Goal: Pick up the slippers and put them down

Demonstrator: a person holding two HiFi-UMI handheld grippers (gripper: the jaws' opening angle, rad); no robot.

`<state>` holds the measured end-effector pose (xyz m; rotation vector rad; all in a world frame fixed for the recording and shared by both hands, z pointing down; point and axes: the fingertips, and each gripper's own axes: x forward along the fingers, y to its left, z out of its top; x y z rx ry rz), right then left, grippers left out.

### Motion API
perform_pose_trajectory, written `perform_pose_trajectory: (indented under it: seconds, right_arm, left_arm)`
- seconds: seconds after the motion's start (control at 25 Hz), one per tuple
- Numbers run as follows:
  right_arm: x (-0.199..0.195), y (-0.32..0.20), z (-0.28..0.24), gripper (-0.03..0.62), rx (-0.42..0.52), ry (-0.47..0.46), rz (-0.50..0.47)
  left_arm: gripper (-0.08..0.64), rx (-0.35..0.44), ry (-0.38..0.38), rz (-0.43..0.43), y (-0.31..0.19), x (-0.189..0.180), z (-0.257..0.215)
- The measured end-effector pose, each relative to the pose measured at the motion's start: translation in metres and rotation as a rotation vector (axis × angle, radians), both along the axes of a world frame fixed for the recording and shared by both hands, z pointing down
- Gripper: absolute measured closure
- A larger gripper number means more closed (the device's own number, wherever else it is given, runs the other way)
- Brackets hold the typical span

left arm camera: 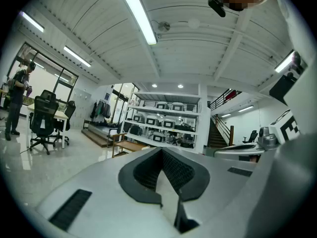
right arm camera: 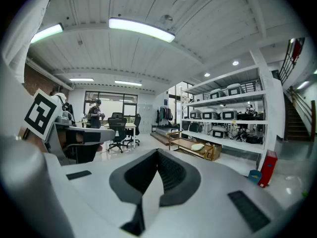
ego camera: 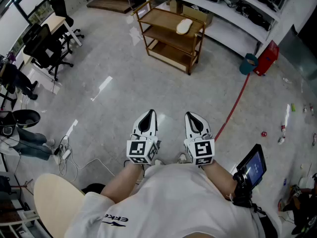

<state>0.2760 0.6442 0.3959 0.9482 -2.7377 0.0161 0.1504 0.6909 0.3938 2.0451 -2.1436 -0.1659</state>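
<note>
Both tools sit close in at the body. The left hand-held gripper (ego camera: 148, 115) is pinched right together with nothing in it, and the right hand-held gripper (ego camera: 193, 117) is the same, jaws closed and empty. One pale slipper (ego camera: 184, 26) lies on the top shelf of the wooden rack (ego camera: 161, 18), near its right end, well apart from both. The risks, I'd say: arriving with jaws unopened would nudge the slipper off the shelf edge, and the red cable (ego camera: 237, 100) crosses the floor on the way.
</note>
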Motion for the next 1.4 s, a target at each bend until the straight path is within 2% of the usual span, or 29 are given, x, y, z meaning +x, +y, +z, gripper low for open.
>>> perform_pose_trajectory:
  seconds: [0.6, 1.08, 1.4]
  right_arm:
    - [-0.006, 0.01, 0.006, 0.588, -0.002, -0.02, 0.023]
    - [-0.036, 0.045, 0.008, 0.588, 0.007, -0.006, 0.03]
    - [-0.059, 0.061, 0.022, 0.588, -0.015, 0.031, 0.005]
  left_arm:
    - [0.557, 0.002, 0.013, -0.001, 0.011, -0.008, 0.008]
    - [0.557, 0.007, 0.009, 0.015, 0.043, -0.037, 0.012]
    - [0.557, -0.004, 0.069, 0.018, 0.057, -0.054, 0.025]
